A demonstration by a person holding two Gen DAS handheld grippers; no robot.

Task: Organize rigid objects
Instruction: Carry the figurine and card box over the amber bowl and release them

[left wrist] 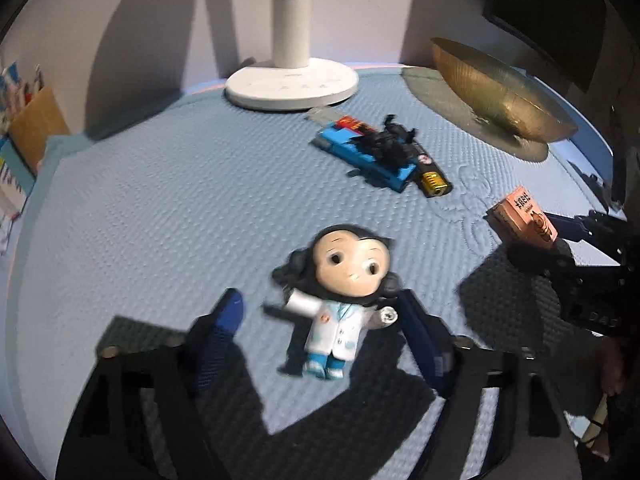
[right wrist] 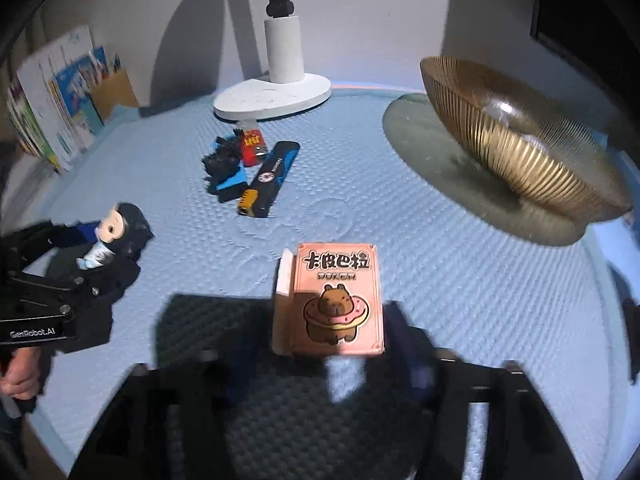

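The left gripper (left wrist: 320,312) stands part open around the small doctor-coat doll (left wrist: 340,304), which rests on the blue quilted mat (left wrist: 160,200); the right gripper (right wrist: 332,340) clamps the pink capybara box (right wrist: 336,300); the ribbed gold bowl (right wrist: 520,152) seems nearly empty; 1 pile of about 4 small items (right wrist: 252,168) is left.

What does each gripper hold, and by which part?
Right gripper seems to clamp the pink box by its lower sides. Left gripper holds nothing; the figurine lies between open fingers.
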